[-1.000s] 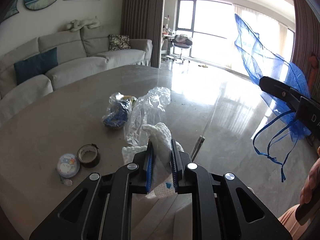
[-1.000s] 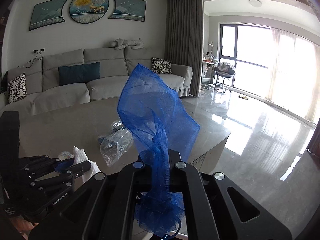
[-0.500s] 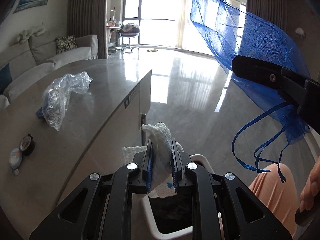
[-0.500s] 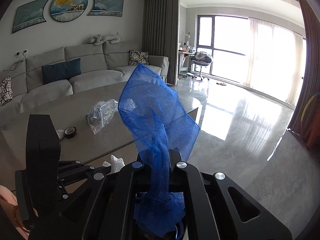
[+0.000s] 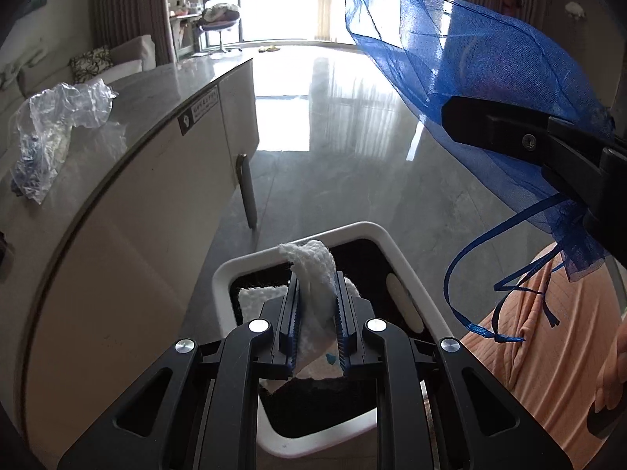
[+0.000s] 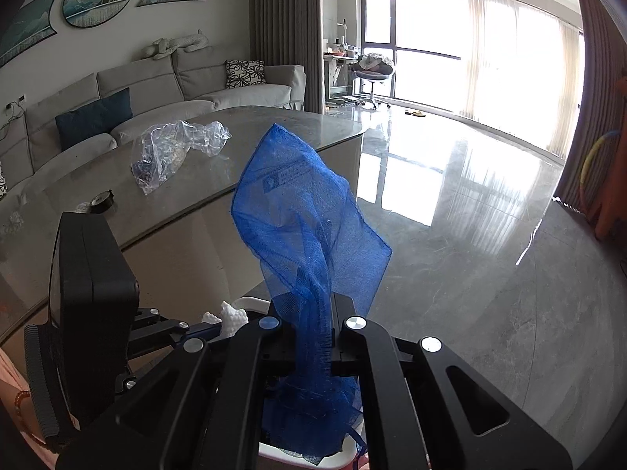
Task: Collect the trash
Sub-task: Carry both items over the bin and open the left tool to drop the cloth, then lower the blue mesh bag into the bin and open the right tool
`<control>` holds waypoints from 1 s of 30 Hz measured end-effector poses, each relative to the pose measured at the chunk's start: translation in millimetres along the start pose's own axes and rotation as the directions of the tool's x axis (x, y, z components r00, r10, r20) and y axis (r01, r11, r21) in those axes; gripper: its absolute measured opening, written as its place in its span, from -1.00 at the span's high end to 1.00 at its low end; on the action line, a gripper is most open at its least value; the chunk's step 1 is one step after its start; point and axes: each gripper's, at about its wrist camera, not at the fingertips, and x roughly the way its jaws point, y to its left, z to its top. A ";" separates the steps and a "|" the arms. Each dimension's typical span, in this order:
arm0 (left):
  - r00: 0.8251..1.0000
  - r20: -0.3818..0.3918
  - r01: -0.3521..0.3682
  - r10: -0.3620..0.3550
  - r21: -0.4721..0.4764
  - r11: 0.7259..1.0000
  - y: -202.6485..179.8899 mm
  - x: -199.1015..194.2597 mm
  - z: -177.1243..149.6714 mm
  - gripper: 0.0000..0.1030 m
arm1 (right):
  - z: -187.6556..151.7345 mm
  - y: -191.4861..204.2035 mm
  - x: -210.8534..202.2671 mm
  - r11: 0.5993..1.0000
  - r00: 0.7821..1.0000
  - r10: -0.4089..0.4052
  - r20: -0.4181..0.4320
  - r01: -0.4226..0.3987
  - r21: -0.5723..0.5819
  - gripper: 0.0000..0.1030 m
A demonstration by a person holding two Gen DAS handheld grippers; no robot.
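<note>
Your left gripper [image 5: 316,315] — clenched on the white tissue [image 5: 313,270], above the white bin [image 5: 407,258] | your right gripper [image 6: 309,327] — clamped on the blue mesh bag [image 6: 301,215] | plastic wrapper [image 6: 176,149] lies on the table [image 6: 274,133]

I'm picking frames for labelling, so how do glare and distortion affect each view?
Left wrist view: the window is blown out, its glare streaks the glossy floor, and the fisheye bends the table edge. Right wrist view: the window is overexposed, but the blue mesh bag stays sharp.
</note>
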 end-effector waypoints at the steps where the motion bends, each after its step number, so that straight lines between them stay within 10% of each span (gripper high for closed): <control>1: 1.000 -0.005 -0.005 0.005 0.006 1.000 -0.5 3.3 -0.9 0.70 | -2.3 0.0 3.8 1.000 1.000 0.004 -0.008 -0.004 0.006 0.90; 18: 0.980 -0.196 0.022 -0.018 0.018 1.000 3.4 82.5 -27.0 0.69 | -52.8 -20.6 75.9 0.995 0.986 0.009 -0.169 0.008 0.098 0.89; 20: 0.972 -0.233 0.039 -0.034 0.014 0.999 3.2 91.7 -29.4 0.47 | -55.5 -24.4 78.1 0.994 0.985 0.009 -0.175 0.010 0.108 0.89; 23: 0.958 -0.285 0.035 -0.032 0.005 0.999 3.6 104.1 -31.3 -0.87 | -56.8 -25.4 81.3 0.994 0.983 0.004 -0.182 0.016 0.110 0.88; 30: 0.961 -0.278 -0.007 0.008 0.003 1.000 8.2 102.0 -25.9 -0.89 | -58.8 -23.6 82.5 0.995 0.982 0.006 -0.190 0.014 0.102 0.86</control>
